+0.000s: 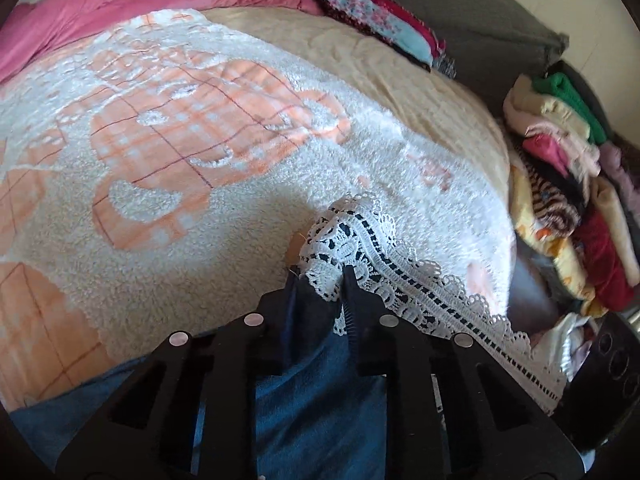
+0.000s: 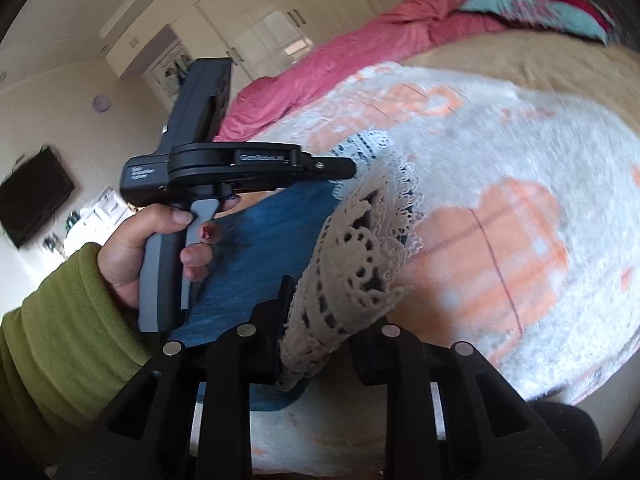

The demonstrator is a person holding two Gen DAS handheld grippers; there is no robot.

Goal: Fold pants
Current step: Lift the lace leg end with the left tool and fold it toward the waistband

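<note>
Blue denim pants with white crochet lace hem (image 1: 320, 392) lifted above the fluffy white-and-orange blanket (image 1: 168, 152). Left gripper (image 1: 320, 280) and right gripper (image 2: 320, 320) both clenched on lace (thin, holey). Risk: tearing or slipping if pulled apart.

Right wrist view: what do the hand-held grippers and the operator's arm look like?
The left hand-held gripper is a matte black body with a grey pistol handle and trigger, with "GenRobot.AI" lettering on its side. The left hand shows dark red nail polish and an olive-green fleece sleeve. The right hand-held gripper has black fingers with round silver discs.
</note>
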